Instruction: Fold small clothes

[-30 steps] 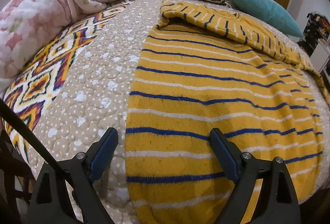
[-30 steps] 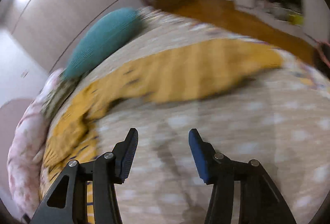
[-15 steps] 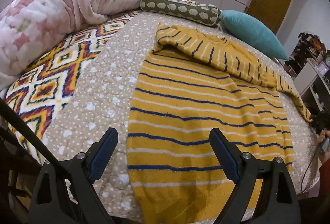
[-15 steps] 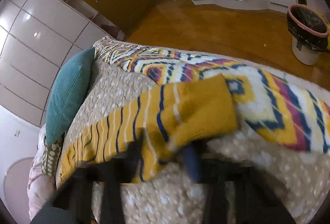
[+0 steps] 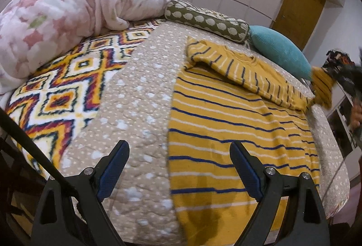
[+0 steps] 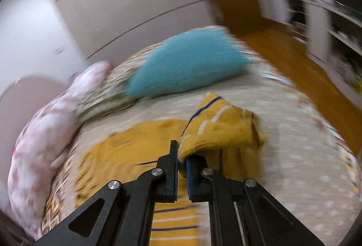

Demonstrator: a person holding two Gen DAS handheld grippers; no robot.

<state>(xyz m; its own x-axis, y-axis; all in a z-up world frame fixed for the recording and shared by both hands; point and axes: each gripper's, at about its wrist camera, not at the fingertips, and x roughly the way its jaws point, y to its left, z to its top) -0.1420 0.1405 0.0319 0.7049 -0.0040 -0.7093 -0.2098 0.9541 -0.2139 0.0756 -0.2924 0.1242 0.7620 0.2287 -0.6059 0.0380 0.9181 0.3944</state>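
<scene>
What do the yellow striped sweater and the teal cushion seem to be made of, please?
The yellow striped sweater looks like soft knitted yarn, perhaps wool or acrylic: fuzzy matte surface, ribbed cuff. The teal cushion looks like ribbed knit or corduroy-like fabric: fine parallel ridges, matte.

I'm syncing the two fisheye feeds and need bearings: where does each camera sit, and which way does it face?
Left wrist: rides the open left gripper near the bed's foot, facing up the yellow knit sweater with blue and white stripes towards the teal ribbed pillow; both fingers show.
Right wrist: rides the right gripper, lifted over the bed, facing the pillow; fingers clamp the sweater's sleeve cuff.
Shared: sweater, pillow, pink floral blanket.
</scene>
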